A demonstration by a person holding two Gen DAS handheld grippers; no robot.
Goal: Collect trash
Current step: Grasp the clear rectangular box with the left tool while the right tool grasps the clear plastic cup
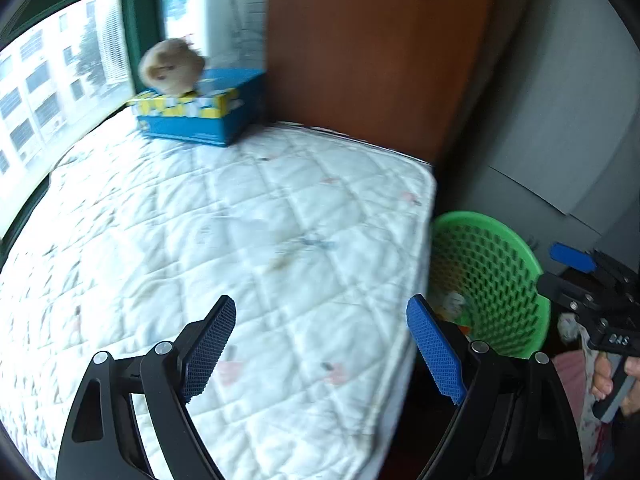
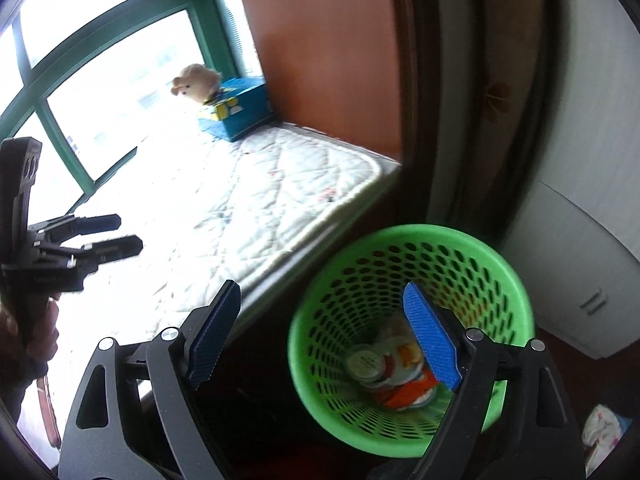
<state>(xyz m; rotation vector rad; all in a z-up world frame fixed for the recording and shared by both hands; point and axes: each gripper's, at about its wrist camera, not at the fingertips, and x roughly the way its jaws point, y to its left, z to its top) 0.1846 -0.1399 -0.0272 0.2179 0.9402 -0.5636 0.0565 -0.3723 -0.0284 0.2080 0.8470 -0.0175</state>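
Fingers of the left gripper and right gripper spread wide, empty. Trash lies in the green basket. Scan the mattress before any further reach.

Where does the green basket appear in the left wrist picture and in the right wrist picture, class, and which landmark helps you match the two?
Left wrist view: the green basket sits at the right, past the mattress corner, partly cut off by the mattress edge.
Right wrist view: the green basket fills the lower centre-right, seen from above with trash inside.
Shared landmark: the blue box at the far end of the mattress, by the window.
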